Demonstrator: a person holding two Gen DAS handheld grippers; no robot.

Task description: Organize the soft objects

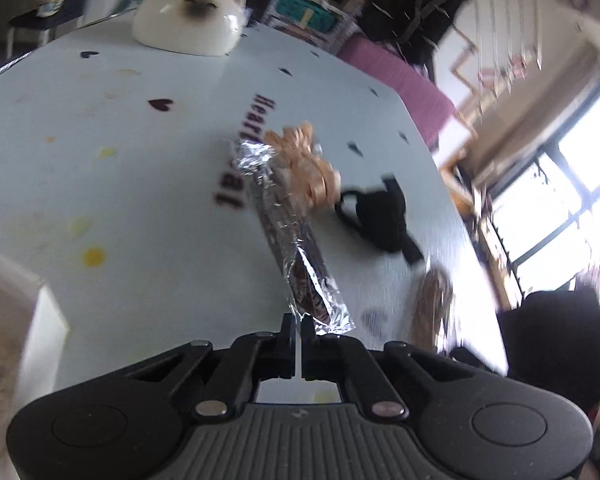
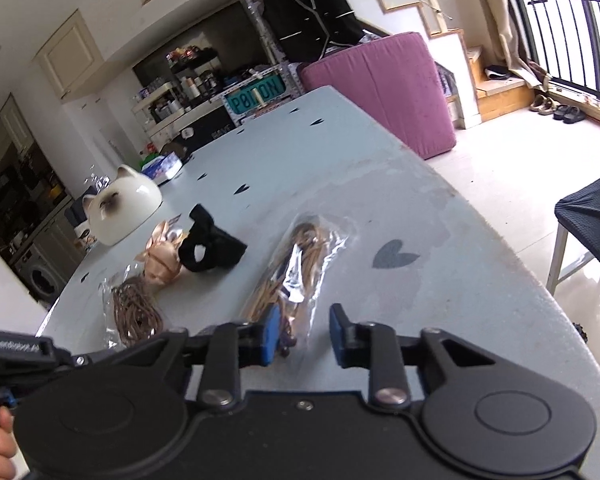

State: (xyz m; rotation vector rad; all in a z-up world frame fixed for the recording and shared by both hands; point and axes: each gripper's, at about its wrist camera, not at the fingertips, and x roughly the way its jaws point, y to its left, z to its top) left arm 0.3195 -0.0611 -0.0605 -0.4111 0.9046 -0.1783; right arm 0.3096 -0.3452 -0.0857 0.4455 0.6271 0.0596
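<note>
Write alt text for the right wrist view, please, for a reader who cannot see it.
The right gripper straddles the near end of a clear plastic bag of tan cord lying on a pale table printed with dark hearts. Farther off lie a black fabric piece, a peach satin bow and a cat-shaped white bowl.

Room was lit by daylight from tall dark-framed windows over a glossy pale floor. A purple cushioned seat stood beyond the table's far end, with cluttered shelving and white walls behind. A washing machine sat at far left.
</note>
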